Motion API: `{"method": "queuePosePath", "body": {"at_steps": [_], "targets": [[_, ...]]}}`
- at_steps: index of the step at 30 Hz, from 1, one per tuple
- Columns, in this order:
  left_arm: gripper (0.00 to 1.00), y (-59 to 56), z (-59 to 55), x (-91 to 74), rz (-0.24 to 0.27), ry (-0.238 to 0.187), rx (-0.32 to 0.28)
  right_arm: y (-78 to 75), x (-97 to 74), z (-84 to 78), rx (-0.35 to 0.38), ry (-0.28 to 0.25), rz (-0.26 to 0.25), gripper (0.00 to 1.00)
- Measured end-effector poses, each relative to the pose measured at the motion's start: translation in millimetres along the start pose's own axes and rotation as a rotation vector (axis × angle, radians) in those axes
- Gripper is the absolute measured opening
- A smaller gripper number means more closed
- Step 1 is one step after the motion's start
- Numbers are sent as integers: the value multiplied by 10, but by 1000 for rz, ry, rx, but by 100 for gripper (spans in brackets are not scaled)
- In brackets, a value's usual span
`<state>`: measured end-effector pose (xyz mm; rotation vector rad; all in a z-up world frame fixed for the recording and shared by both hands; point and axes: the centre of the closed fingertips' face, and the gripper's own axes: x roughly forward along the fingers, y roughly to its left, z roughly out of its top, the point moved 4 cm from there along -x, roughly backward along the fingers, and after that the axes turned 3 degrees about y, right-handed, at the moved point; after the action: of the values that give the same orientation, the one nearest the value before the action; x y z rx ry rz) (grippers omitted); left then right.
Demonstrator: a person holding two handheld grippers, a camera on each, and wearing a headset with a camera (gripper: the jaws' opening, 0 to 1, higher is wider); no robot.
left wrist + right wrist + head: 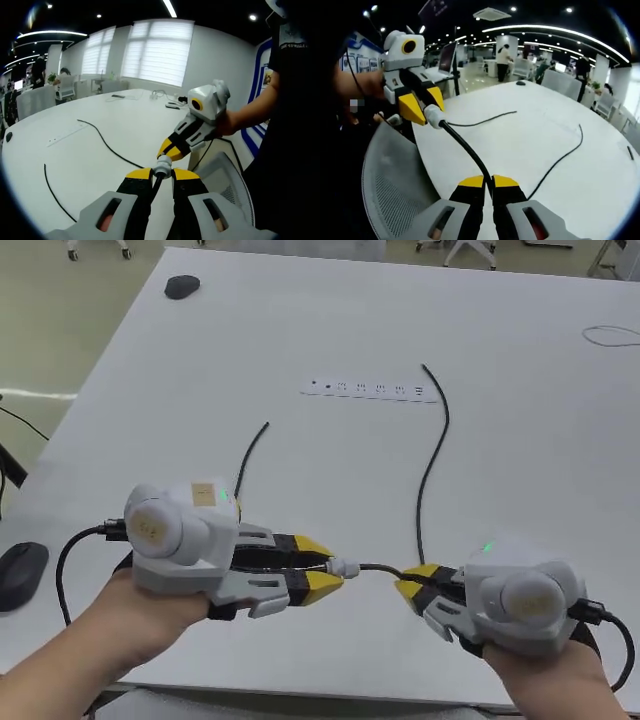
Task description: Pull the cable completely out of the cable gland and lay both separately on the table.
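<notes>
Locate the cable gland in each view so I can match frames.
Head view: cable gland low centre, at the left tool's yellow tips.
Left gripper view: gland lower centre, at its own jaws' ends.
Right gripper view: gland upper left, on the left tool.
Shared landmark: black cable leaving the gland.

cable gland (343, 567): rear hidden between jaws | mouse (20, 575): cut by edge

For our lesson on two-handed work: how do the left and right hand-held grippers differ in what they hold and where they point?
The left hand-held gripper is shut on the white cable gland; the right hand-held gripper is shut on the black cable. In the head view the left one points rightward, the right one leftward. Both have yellow-tipped jaws and are held above the table's near edge.
</notes>
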<state>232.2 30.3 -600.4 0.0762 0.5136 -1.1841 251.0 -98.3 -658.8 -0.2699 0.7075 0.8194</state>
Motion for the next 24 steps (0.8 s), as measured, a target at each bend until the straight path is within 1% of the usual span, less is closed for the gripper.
{"method": "queuePosePath", "body": {"at_steps": [1, 4, 7, 10, 15, 16, 17, 19, 20, 23, 24], "targets": [[15, -7, 1, 8, -1, -2, -2, -29, 16, -37, 46, 7, -2, 0], [15, -18, -6, 24, -3, -3, -1, -93, 45, -114, 96, 29, -17, 0], [15, -24, -9, 32, -7, 3, -1, -83, 62, -134, 147, 20, 1, 0], [15, -21, -5, 31, -9, 6, 2, -58, 59, -139, 128, 23, 10, 0], [15, -11, -23, 24, -6, 16, 2, -51, 21, -165, 122, 22, 23, 1], [15, -10, -24, 24, -5, 16, 2, -49, 11, -167, 116, 19, 26, 1], [15, -10, -25, 22, -5, 16, -2, -42, 0, -185, 95, 31, 36, 2], [15, -3, -28, 20, 1, 15, -8, -41, -26, -178, 81, 31, 30, 2], [15, 5, -27, 18, 7, 13, -11, -47, -48, -163, 57, 24, 23, 2], [15, 16, -20, 10, 10, 8, -17, -62, -91, -144, 53, 18, 22, 3], [15, 23, -17, 6, 12, 6, -17, -63, -102, -137, 54, 16, 22, 5]]}}
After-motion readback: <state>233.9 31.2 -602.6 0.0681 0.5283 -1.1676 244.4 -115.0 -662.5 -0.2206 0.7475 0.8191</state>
